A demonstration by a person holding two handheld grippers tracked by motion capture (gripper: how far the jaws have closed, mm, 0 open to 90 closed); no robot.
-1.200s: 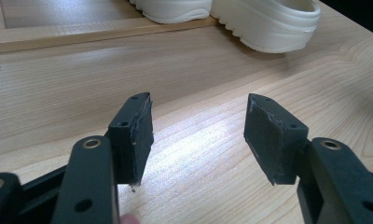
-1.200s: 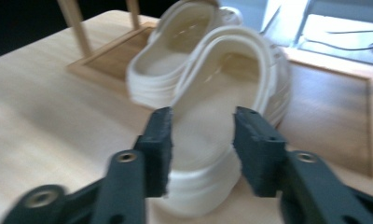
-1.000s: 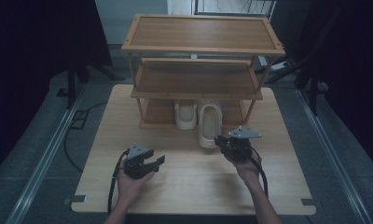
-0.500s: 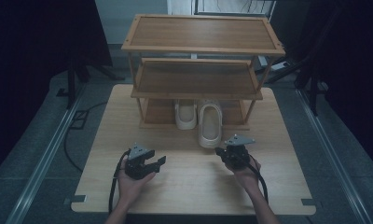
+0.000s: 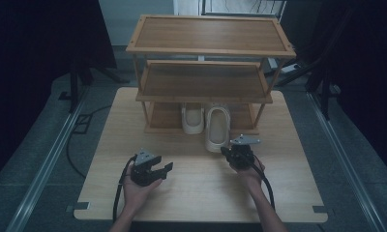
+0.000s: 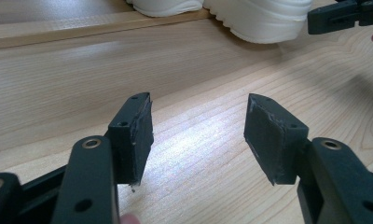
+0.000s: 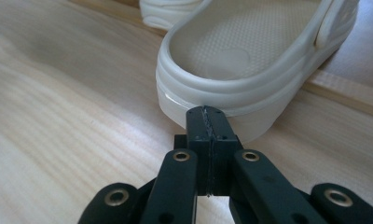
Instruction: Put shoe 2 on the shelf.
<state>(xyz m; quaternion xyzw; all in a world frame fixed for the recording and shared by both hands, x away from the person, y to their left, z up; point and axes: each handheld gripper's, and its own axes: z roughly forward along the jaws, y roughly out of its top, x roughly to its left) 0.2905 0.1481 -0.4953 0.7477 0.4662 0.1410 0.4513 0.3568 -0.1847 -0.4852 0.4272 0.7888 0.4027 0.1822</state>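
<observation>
Right gripper (image 7: 208,116): jaws fully shut pad to pad, nothing between them. Tips sit just short of the heel of the near clog (image 7: 254,70); contact can't be confirmed from the right gripper view. Judged: closed jaws at heel level suit a push, nudging the clog toward the rack (image 5: 208,53), rather than a grasp.

Left gripper (image 6: 198,135): jaws wide open, empty, bare table (image 6: 58,84) between the pads. Held low at the table's near left, well apart from the clogs; looks parked, no role in the work at present.

Clog positions (high view): near clog (image 5: 217,129) has its toe on the bottom shelf and its heel sticking out onto the table. Far clog (image 5: 193,118) sits just beside it to the left, wholly on the bottom shelf. Pair is uneven, which probably explains attention on the near one.

Surroundings: rack has three tiers; top and mid shelves carry nothing. Cables trail from both grippers toward the person's side.

Obstructions: path behind the near clog appears open. Risk, judged: far clog adjacent could be bumped if the push goes off-line; rack's right post (image 5: 258,113) stands near, to the clog's right.
</observation>
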